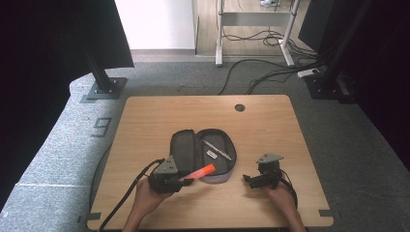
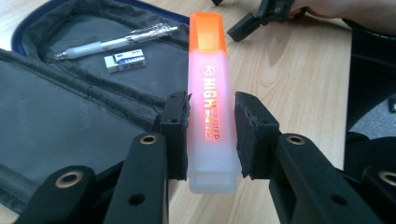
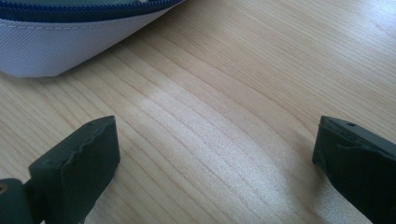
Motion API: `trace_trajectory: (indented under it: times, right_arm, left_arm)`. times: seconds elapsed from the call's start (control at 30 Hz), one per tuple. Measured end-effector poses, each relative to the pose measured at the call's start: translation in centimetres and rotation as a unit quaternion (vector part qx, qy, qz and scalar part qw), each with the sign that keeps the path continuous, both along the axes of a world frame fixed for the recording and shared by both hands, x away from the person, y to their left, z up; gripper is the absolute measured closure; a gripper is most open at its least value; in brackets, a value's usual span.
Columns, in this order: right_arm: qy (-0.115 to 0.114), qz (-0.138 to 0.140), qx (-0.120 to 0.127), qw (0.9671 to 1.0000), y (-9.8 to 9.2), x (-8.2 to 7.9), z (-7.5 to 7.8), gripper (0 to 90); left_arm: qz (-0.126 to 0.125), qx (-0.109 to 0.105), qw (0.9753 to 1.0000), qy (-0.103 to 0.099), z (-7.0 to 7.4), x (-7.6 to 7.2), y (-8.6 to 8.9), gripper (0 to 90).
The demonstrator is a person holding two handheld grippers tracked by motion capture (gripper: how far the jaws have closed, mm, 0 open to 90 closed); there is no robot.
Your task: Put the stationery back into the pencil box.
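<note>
I have the left gripper (image 1: 183,180) clamped on the orange highlighter (image 1: 200,172), both pads pressed against the lower part of its translucent barrel. In the left gripper view the highlighter (image 2: 209,100) runs straight out toward 12 o'clock, orange cap at the far end, held above the table and the near edge of the open pencil case (image 2: 70,112). In the high view the highlighter points toward 2 o'clock from my left gripper, its cap over the case's near rim (image 1: 212,178). Inside the case's right half lie a pen (image 1: 216,149) and a small eraser (image 1: 212,154), just beside each other.

My right gripper (image 1: 246,180) sits at 3 o'clock from the case, apart from it, jaws spread wide with nothing between them, low over bare wooden table (image 3: 224,116). The case's pale outer wall (image 3: 70,46) lies at 11 o'clock in that view.
</note>
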State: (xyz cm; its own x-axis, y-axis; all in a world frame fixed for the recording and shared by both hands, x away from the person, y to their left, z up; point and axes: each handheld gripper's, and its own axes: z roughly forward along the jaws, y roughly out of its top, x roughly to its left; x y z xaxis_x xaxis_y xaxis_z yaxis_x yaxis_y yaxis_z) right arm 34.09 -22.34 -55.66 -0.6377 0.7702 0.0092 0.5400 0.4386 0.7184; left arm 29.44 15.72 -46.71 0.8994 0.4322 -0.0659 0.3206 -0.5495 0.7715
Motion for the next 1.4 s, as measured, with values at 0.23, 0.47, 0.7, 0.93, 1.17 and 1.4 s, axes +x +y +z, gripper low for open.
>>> trace_trajectory:
  times: [0.23, 0.47, 0.7, 0.93, 1.17, 1.4]
  right_arm:
    - [0.000, 0.000, 0.000, 1.0000, 0.0, 0.0, 0.0, 0.3]
    - [0.000, -0.001, 0.000, 1.0000, 0.0, 0.0, 0.0, 0.3]
    - [0.000, -0.001, 0.000, 1.0000, 0.0, 0.0, 0.0, 0.3]
    - [0.000, -0.001, 0.000, 1.0000, 0.0, 0.0, 0.0, 0.3]
    - [0.000, -0.001, 0.000, 1.0000, 0.0, 0.0, 0.0, 0.3]
    - [0.001, 0.000, 0.001, 1.0000, 0.0, 0.0, 0.0, 0.3]
  left_arm:
    - [-0.001, 0.008, 0.9999, -0.008, 1.0, 1.1, -1.0, 66.6]
    - [0.003, 0.011, 0.9999, -0.012, 1.7, 2.4, -2.0, 66.7]
    - [0.015, 0.009, 0.9998, -0.006, 1.5, 3.9, -2.6, 66.6]
    - [0.025, 0.015, 0.9996, -0.008, 1.5, 5.4, -3.5, 66.6]
    - [0.031, 0.016, 0.9994, -0.005, 1.5, 6.9, -4.8, 66.7]
    - [0.038, 0.018, 0.9991, -0.004, 0.8, 8.4, -5.9, 66.6]
